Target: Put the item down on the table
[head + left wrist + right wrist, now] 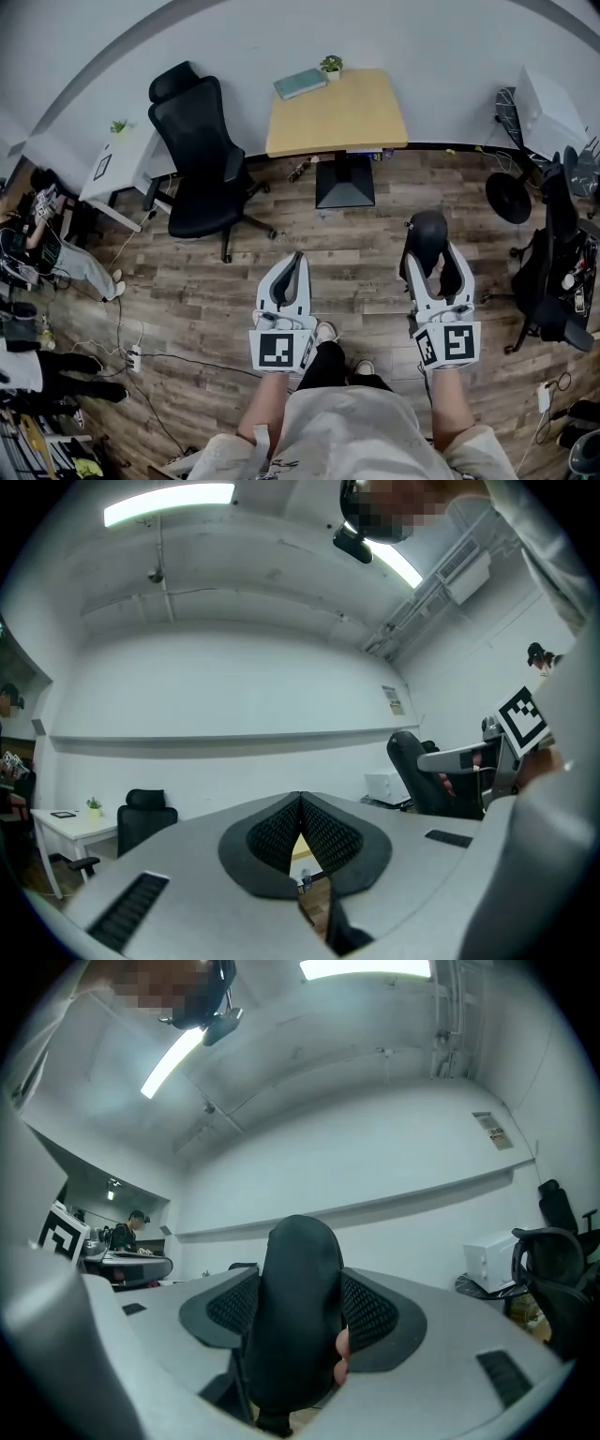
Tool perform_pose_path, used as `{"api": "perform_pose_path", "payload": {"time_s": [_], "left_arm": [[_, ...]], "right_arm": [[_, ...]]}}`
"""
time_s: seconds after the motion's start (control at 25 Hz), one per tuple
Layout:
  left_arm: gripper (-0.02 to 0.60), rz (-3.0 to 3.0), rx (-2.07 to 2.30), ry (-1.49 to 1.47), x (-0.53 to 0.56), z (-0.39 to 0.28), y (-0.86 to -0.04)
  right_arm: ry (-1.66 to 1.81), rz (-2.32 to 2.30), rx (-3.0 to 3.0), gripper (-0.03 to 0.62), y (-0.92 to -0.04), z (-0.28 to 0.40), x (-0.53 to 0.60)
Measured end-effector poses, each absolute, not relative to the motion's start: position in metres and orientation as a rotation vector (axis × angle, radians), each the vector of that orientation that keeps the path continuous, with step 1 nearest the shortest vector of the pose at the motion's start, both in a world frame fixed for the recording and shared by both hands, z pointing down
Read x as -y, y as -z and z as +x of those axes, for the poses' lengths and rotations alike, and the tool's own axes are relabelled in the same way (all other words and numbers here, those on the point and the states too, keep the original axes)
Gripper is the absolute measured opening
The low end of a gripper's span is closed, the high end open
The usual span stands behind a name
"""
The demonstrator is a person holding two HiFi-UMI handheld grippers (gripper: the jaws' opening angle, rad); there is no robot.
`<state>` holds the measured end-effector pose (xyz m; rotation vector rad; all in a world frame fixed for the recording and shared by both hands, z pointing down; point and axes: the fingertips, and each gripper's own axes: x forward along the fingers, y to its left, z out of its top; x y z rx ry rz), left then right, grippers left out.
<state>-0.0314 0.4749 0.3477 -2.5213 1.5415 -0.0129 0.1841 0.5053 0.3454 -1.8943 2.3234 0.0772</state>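
A dark, rounded oblong item (427, 234) stands between the jaws of my right gripper (429, 251), which is shut on it above the wooden floor. In the right gripper view the item (295, 1307) fills the gap between the mesh pads (375, 1309), and a pink patch shows at its lower right. My left gripper (292, 272) hangs beside it, shut and holding nothing; its pads (323, 832) meet at the tips in the left gripper view. The light wooden table (352, 117) stands ahead by the wall, well beyond both grippers.
A teal book (300, 82) and a small potted plant (331, 66) sit at the table's far left corner. A black office chair (202, 155) stands left of it, beside a white desk (117, 164). Dark chairs and a fan (511, 197) crowd the right; cables lie on the floor at left.
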Motion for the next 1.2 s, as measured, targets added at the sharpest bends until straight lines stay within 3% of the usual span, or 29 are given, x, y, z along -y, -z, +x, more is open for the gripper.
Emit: {"api": "perform_pose_path", "payload": {"time_s": [0.48,1.2], "left_arm": [[0.006,-2.542,-1.545,-0.023,-0.378,-0.052,-0.355],[0.006,-2.544,-1.666,0.039,-0.208,-0.169,-0.369]], "right_arm": [[-0.082,-1.933,-2.354,0.288,-0.349,0.165,-0.409],[-0.046,-1.982,-2.395,0.288,-0.349,0.071,-0.229]]}}
